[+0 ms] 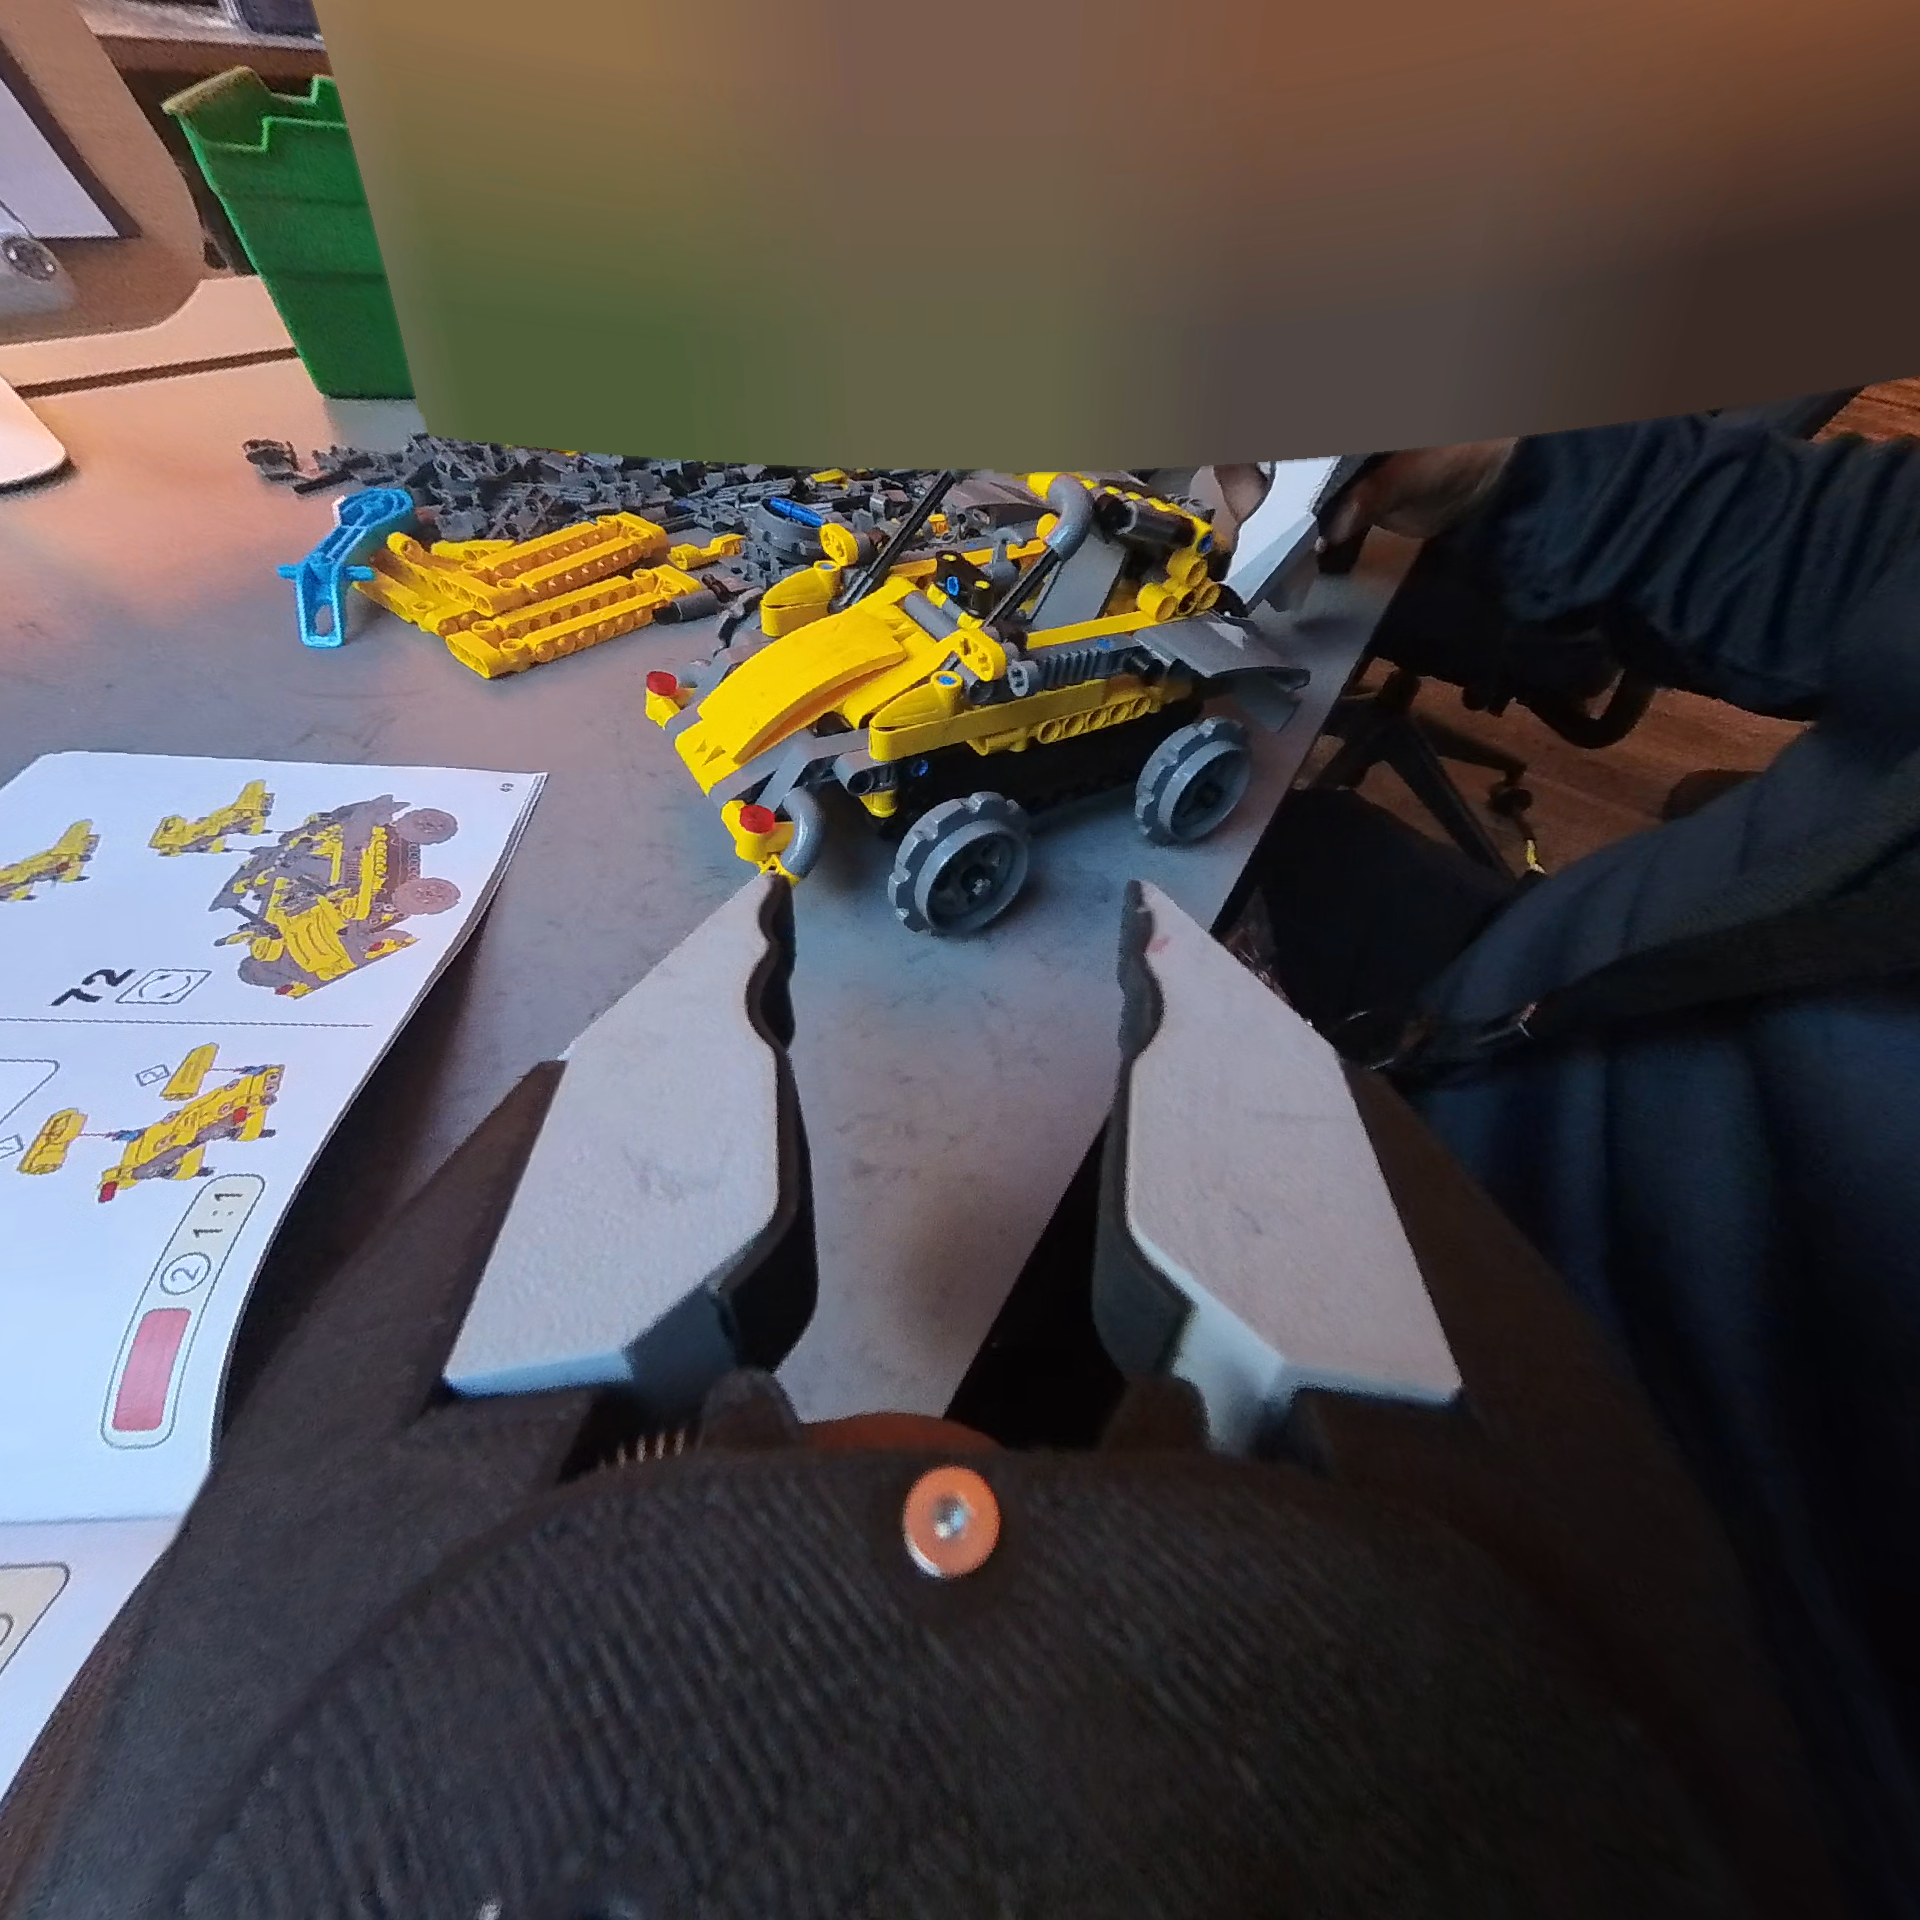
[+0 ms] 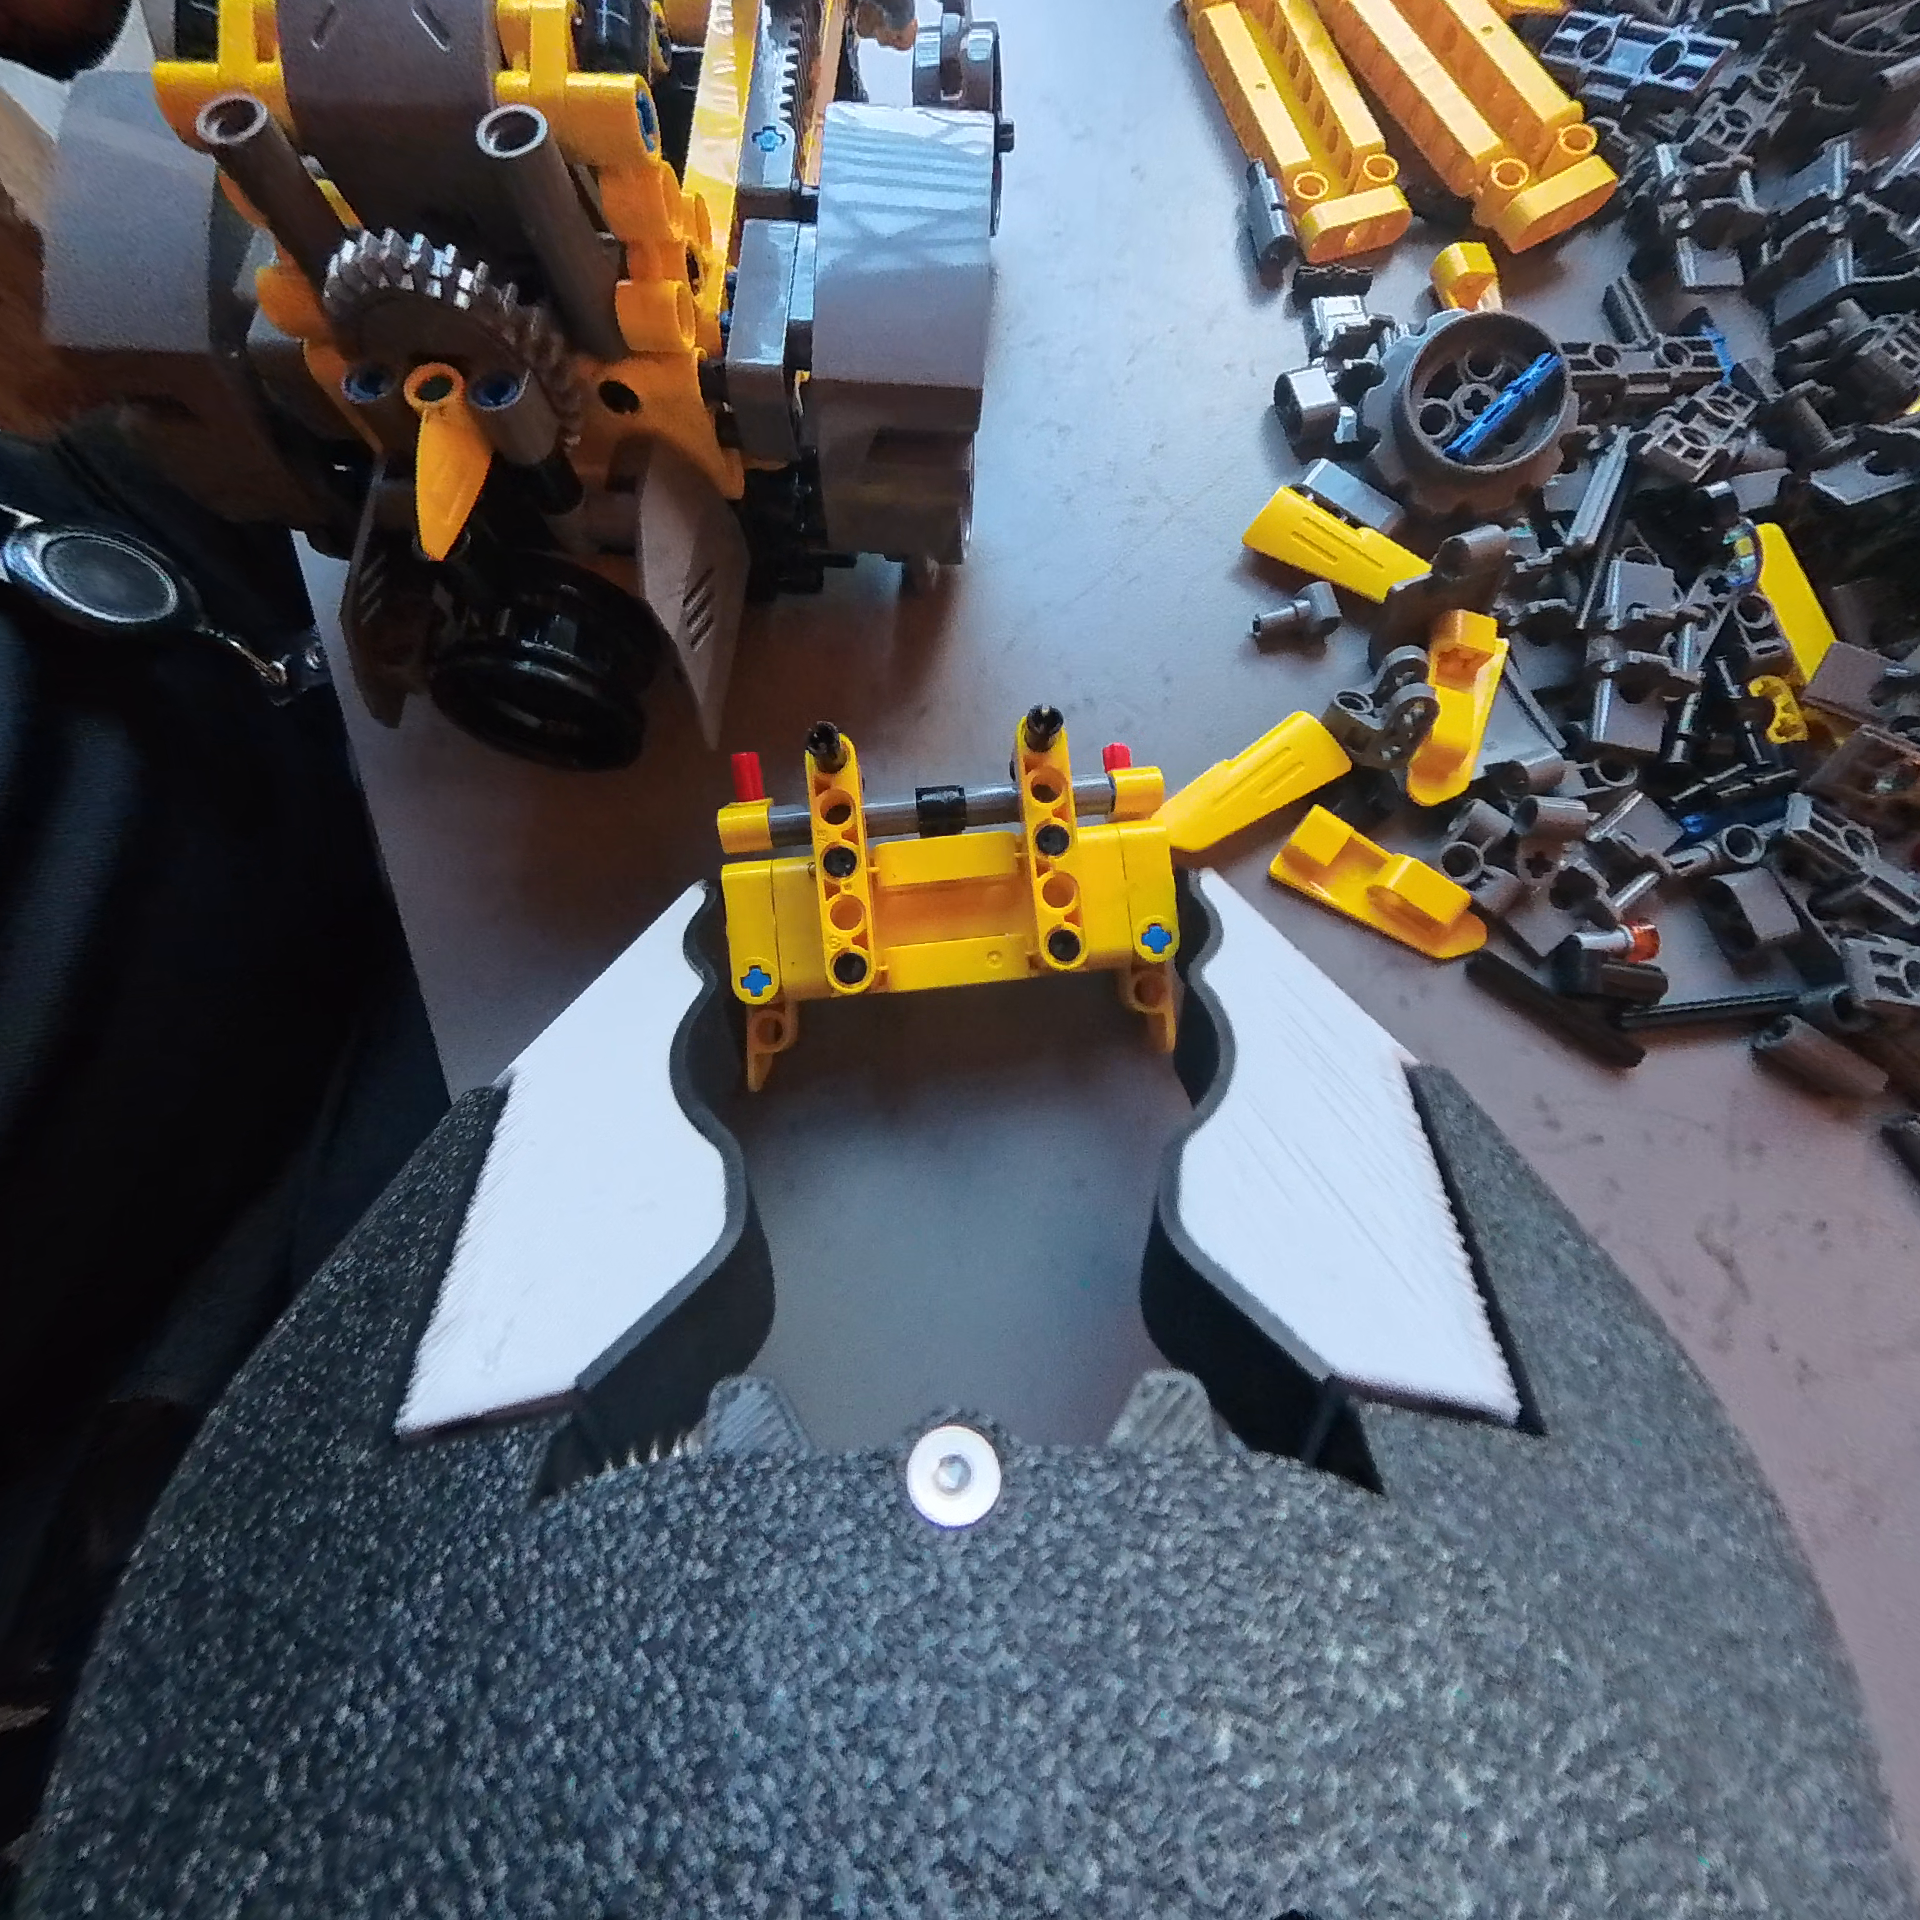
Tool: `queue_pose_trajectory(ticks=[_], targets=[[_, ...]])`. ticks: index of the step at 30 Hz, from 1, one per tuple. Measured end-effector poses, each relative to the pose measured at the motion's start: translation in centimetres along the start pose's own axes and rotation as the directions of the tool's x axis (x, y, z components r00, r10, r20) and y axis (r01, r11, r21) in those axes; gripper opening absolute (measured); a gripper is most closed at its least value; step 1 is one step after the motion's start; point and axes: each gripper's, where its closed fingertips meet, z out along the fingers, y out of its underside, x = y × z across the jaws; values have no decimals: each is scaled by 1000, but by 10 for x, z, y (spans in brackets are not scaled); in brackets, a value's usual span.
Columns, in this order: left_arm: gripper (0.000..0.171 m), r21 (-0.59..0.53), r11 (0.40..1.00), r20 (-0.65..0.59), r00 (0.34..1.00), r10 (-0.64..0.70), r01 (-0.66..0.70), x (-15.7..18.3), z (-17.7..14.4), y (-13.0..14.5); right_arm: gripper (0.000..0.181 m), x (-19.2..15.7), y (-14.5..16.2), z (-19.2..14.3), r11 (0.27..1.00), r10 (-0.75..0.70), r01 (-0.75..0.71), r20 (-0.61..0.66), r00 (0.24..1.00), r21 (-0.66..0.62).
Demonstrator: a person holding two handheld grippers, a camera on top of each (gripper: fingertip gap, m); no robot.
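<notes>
Right tool [image 2: 948,935] clamped on a small yellow brick assembly [image 2: 951,899], left tool [image 1: 954,914] spread wide and empty near the yellow toy vehicle [image 1: 966,686], grey surface [image 1: 935,1039]

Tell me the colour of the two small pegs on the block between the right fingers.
Red pegs on the yellow block; right wrist view.

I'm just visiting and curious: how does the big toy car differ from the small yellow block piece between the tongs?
The toy car stands on grey wheels; the small yellow assembly has none. The car is far larger, with grey panels; the assembly is mostly yellow. The car sits free ahead of the open left tongs, while the right tongs grip the assembly's sides. Both are yellow building-block constructions.
</notes>
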Motion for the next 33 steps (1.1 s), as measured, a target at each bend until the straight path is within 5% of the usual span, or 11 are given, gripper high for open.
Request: queue_pose_trajectory(ticks=[33], targets=[[48, -26, 999, 19, 999, -32, 32, -4, 3, 6, 84, 1, -9, -2, 998, 37, -38, 36, 999, 51]])
